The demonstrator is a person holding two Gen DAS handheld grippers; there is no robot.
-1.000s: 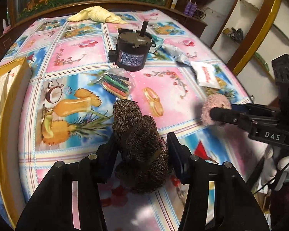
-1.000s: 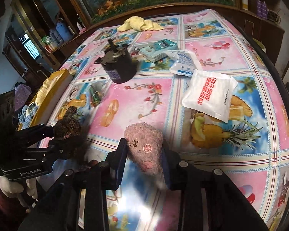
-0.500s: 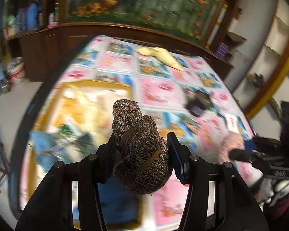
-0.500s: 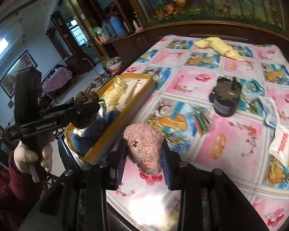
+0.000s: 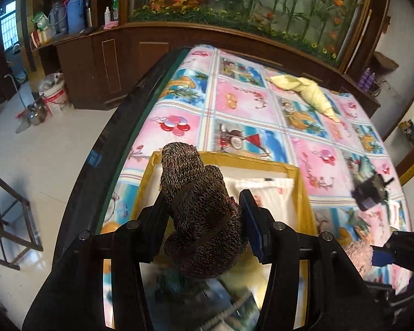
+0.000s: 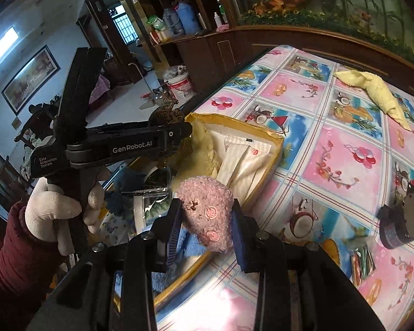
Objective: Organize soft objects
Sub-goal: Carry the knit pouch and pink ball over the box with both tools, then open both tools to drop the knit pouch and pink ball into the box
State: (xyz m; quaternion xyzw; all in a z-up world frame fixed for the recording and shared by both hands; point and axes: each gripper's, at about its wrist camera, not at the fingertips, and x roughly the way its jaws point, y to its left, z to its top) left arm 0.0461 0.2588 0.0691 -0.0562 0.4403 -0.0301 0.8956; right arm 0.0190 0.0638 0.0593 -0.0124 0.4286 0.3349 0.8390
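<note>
My left gripper [image 5: 204, 218] is shut on a brown knitted soft thing [image 5: 198, 209] and holds it above the yellow-rimmed box [image 5: 303, 187] at the table's left edge. My right gripper [image 6: 205, 226] is shut on a pink fuzzy soft thing [image 6: 207, 215] and holds it over the near part of the same box [image 6: 273, 140]. The left gripper also shows in the right wrist view [image 6: 176, 135], over the box's far left side. The box holds white striped cloth [image 6: 240, 160], a pale yellow cloth [image 6: 204, 149] and a blue fuzzy cloth [image 6: 187, 242].
A yellow cloth [image 5: 306, 91] lies at the far side of the table [image 5: 245, 99], which has a fruit-print cover. A black cylindrical motor [image 6: 400, 220] stands to the right. A packet of coloured sticks [image 6: 361, 256] lies near it. A chair [image 5: 5, 220] stands on the floor to the left.
Both grippers have swung left from the table's middle, carrying their soft things, and now hang over the yellow-rimmed box. The left view has turned further left.
</note>
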